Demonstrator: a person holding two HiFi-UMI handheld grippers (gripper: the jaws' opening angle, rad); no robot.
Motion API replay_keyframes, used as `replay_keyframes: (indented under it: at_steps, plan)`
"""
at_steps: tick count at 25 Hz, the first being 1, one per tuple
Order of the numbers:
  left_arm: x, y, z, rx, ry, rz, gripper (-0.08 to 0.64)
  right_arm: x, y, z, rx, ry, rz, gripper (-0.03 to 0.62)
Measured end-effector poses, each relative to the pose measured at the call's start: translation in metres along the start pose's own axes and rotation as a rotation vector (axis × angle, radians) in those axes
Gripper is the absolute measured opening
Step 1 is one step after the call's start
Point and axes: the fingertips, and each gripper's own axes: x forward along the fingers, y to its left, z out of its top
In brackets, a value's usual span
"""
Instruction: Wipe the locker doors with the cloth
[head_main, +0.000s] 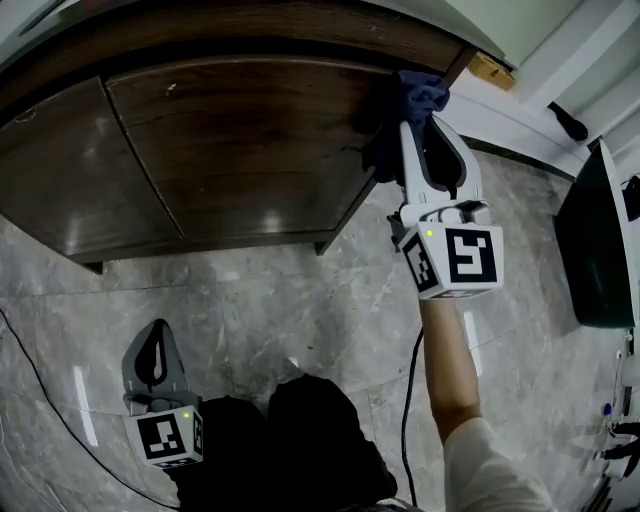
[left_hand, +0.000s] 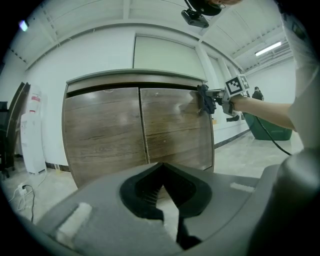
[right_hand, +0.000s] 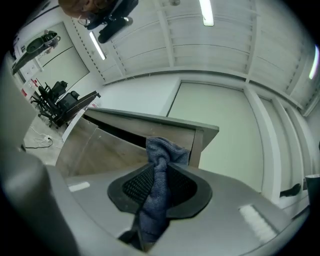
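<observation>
A low wooden locker stands against the wall, with a left door (head_main: 70, 170) and a right door (head_main: 250, 140). My right gripper (head_main: 421, 118) is shut on a dark blue cloth (head_main: 420, 92), which bunches against the top right corner of the right door. In the right gripper view the cloth (right_hand: 156, 200) hangs between the pads, with the locker top (right_hand: 150, 122) just beyond it. My left gripper (head_main: 158, 330) is shut on nothing, low over the floor beside the person's legs. From the left gripper view both doors (left_hand: 172, 125) face me, and the cloth (left_hand: 205, 100) shows at the upper right.
The floor is grey marble tile (head_main: 260, 300). A dark green bin (head_main: 590, 240) stands right of the locker. One black cable (head_main: 408, 390) hangs from the right gripper and another (head_main: 40, 395) lies at the left. A white appliance (left_hand: 32, 130) stands left of the locker.
</observation>
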Motion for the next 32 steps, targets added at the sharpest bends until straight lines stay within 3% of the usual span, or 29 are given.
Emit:
replay_keyframes:
  at_steps: [11, 25, 32]
  plan:
    - [-0.017, 0.012, -0.006, 0.006, 0.012, 0.038, 0.002, 0.007, 0.012, -0.064, -0.016, 0.082, -0.017, 0.089]
    - [-0.022, 0.015, -0.015, 0.012, 0.032, 0.058, 0.002, -0.024, 0.063, -0.191, 0.094, 0.244, 0.028, 0.084]
    - [-0.022, 0.019, -0.017, 0.016, 0.039, 0.072, 0.002, -0.035, 0.082, -0.235, 0.121, 0.304, 0.051, 0.081]
